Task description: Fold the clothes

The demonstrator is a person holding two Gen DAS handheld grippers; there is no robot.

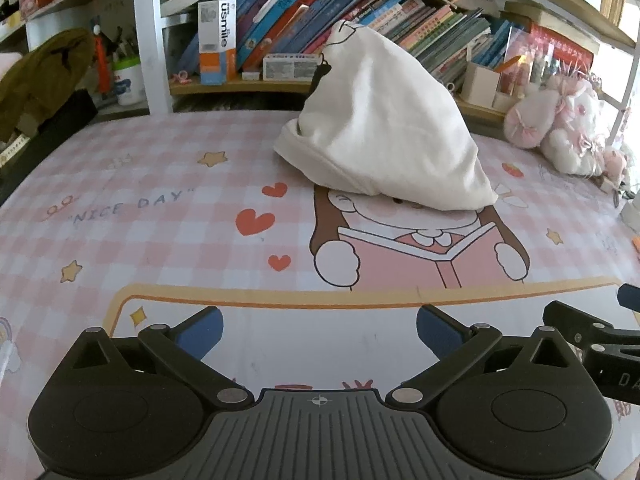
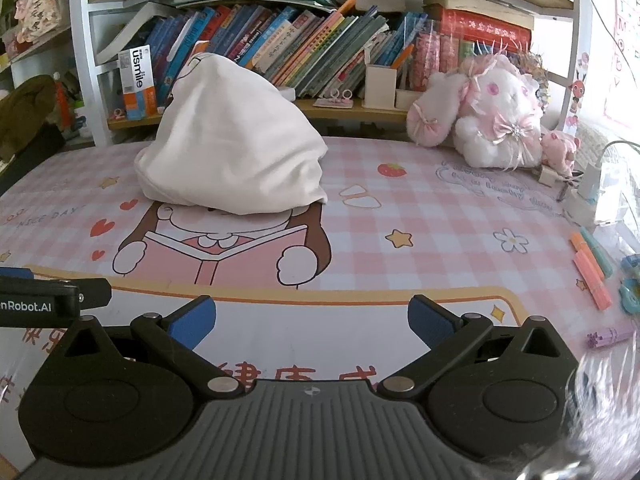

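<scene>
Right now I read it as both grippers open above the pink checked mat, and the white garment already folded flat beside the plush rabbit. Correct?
Not quite. The white garment is not folded flat: it sits in a bunched heap on the mat, as the right wrist view shows. The rest holds: left gripper and right gripper are open, and the plush rabbit sits beside it.

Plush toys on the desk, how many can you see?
2. A big white-and-pink plush sits at the desk's back right by the shelf; a small pink plush lies against its right side. Others may be hidden behind them.
</scene>
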